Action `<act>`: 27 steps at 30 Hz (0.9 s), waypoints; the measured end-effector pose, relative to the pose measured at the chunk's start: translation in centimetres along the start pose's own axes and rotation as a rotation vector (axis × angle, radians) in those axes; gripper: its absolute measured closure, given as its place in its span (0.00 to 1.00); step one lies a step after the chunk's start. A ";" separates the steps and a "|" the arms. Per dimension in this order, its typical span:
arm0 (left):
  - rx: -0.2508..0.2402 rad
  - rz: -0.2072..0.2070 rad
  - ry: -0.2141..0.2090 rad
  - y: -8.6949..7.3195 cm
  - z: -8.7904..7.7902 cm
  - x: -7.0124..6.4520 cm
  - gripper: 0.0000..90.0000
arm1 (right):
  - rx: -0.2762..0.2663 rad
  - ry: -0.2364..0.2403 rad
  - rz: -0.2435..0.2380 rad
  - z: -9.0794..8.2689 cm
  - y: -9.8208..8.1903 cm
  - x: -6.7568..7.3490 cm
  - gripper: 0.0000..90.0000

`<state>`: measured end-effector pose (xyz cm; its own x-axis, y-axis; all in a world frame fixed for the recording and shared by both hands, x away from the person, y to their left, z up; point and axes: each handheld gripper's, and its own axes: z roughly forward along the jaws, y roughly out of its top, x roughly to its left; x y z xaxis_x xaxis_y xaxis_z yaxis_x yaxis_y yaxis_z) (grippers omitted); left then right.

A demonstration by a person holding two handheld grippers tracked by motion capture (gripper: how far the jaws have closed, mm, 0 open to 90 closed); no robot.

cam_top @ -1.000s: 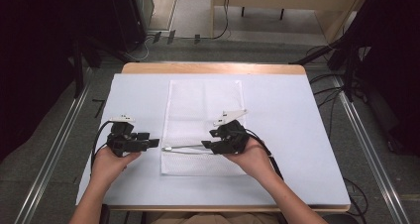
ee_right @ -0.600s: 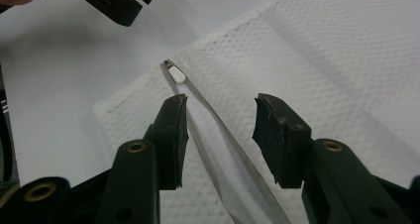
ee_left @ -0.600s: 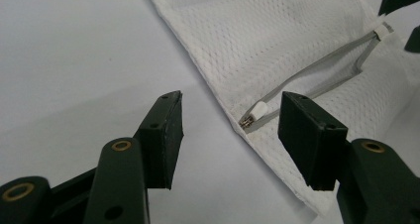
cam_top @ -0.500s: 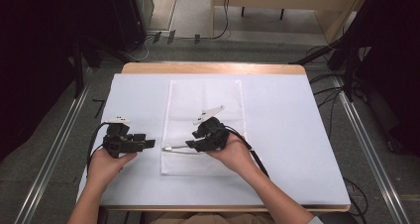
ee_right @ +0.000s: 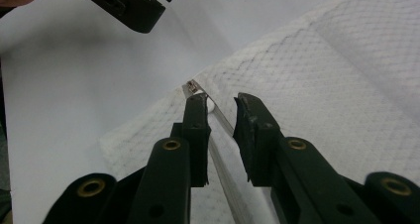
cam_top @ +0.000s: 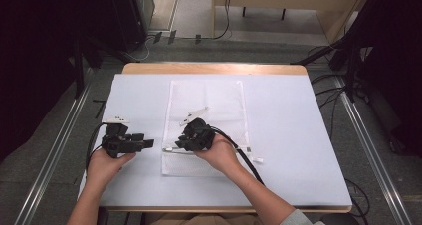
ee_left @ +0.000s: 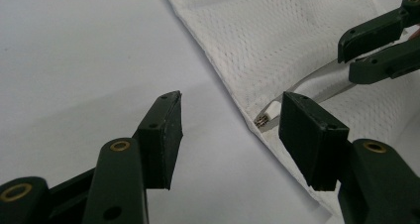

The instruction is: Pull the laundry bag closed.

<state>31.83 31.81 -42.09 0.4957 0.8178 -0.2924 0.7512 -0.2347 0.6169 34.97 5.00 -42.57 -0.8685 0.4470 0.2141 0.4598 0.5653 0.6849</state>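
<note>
White sheeting covers the surface (cam_top: 298, 135), where a flat white mesh zip bag (cam_top: 219, 100) lies centred. Right tool (ee_right: 220, 102), jaws slightly apart, straddles the zipper track near its metal slider (ee_right: 190, 87); left tool (ee_left: 230, 115) waits open beside the bag's edge. Best pin that corner first, then draw the slider straight along the track

We see the white table (cam_top: 298, 135) evenly and brightly lit from above, surroundings dark toward 9 and 3 o'clock. Shadows stay soft. In both gripper views, near jaws blur slightly.
</note>
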 end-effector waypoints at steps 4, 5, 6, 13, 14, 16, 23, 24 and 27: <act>-0.005 -0.001 0.003 0.1 0.0 0.1 0.47 | 0.006 0.021 0.011 0.7 0.1 0.0 0.85; -0.001 -0.006 0.006 0.0 0.0 0.3 0.47 | 0.014 0.028 -0.005 1.3 0.1 0.2 0.85; 0.004 -0.005 0.008 0.0 0.0 0.4 0.47 | 0.020 0.028 -0.006 1.5 0.1 0.2 0.86; 0.001 -0.006 0.005 0.1 0.1 0.4 0.47 | 0.058 0.037 -0.001 3.0 0.0 0.3 0.91; 0.002 -0.003 0.004 0.1 0.1 0.4 0.47 | 0.063 0.040 0.003 3.1 0.0 0.3 0.91; 0.001 -0.004 0.004 0.2 0.2 0.4 0.47 | 0.073 0.041 0.012 3.5 -0.1 0.4 0.91; -0.001 -0.008 0.004 0.1 0.1 0.6 0.46 | 0.086 0.038 0.017 4.4 -0.1 0.3 0.89; -0.001 -0.010 0.006 0.1 0.1 0.6 0.46 | 0.093 0.023 0.024 4.6 0.0 0.3 0.88; -0.001 -0.012 0.008 0.1 0.0 0.7 0.46 | 0.099 0.021 0.024 4.9 0.0 0.3 0.88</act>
<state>32.28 32.39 -42.23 0.4829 0.8249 -0.2937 0.7565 -0.2242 0.6144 35.62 8.58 -45.90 -0.8601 0.4474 0.2450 0.4958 0.6204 0.6077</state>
